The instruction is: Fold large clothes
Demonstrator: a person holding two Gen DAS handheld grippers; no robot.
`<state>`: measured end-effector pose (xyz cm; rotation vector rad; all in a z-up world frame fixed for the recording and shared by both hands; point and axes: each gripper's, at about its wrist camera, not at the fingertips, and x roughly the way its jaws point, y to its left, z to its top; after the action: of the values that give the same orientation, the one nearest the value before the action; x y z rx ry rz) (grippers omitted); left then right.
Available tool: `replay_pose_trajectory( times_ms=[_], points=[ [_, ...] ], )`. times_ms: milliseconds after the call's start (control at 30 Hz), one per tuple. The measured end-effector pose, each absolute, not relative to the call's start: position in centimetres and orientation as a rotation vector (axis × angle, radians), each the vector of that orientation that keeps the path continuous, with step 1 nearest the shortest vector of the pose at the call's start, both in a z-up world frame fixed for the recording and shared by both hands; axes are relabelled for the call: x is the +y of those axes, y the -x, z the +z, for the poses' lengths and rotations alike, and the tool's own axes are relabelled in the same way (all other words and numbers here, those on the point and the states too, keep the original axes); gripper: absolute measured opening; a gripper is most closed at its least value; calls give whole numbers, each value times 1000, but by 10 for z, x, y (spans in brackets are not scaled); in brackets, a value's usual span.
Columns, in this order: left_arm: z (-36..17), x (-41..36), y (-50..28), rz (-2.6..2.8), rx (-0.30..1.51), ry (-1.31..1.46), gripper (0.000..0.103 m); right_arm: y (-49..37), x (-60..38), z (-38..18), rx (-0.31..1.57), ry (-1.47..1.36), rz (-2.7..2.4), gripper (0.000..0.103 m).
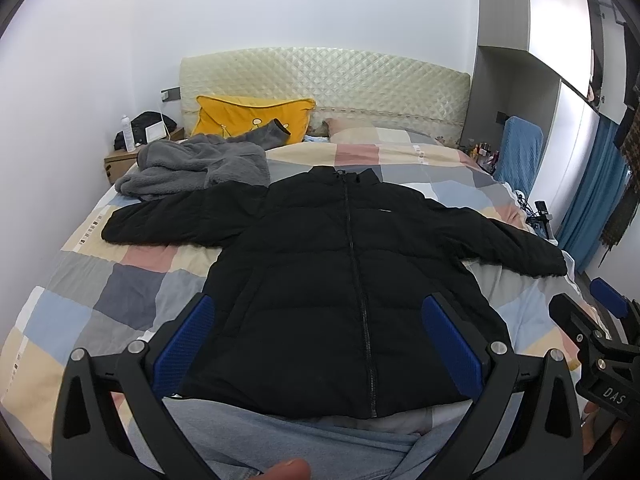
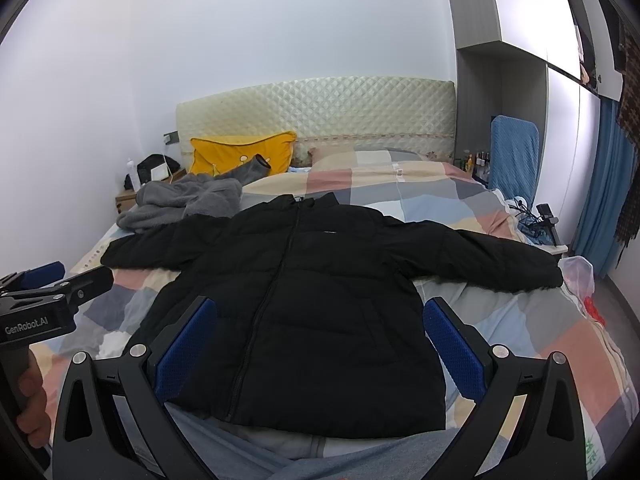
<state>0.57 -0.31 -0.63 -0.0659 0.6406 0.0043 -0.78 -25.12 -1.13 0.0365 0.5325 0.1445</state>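
Lying flat and front-up across the patchwork quilt (image 1: 132, 292) of the bed: a black puffer jacket (image 1: 344, 280), zipped shut, both sleeves spread wide to either side, collar toward the padded headboard (image 1: 328, 76), hem at the near edge. Hovering above that hem, clear of the cloth: the left gripper (image 1: 320, 336), blue pads (image 1: 184, 340) parted wide, nothing between them. Beside it, to its right, the right gripper (image 2: 320, 336), likewise spread wide and grasping nothing, its pads (image 2: 456, 344) framing the jacket's lower half from above. Seen from the right wrist view, the left tool's black handle held in a bare hand (image 2: 32, 400) at the left edge. Heaped near the jacket's far sleeve: a gray fleece garment (image 1: 192, 168), one cuff resting against a yellow pillow (image 1: 252, 116). Beyond the bed's far corner, a small wooden nightstand (image 1: 120, 160) carrying a white bottle and a dark bag. Along the opposite side, a blue towel (image 2: 514, 152) draped upright and blue curtains (image 2: 600, 184) by the wardrobe.
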Motion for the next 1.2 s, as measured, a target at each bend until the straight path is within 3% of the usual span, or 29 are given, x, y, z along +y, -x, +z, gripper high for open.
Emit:
replay_pose_trajectory(
  times_ms=[1200],
  points=[
    [-9,-20,-22,32,667,-1,103,-9,-277,-9,544,-74,100,103]
  ],
)
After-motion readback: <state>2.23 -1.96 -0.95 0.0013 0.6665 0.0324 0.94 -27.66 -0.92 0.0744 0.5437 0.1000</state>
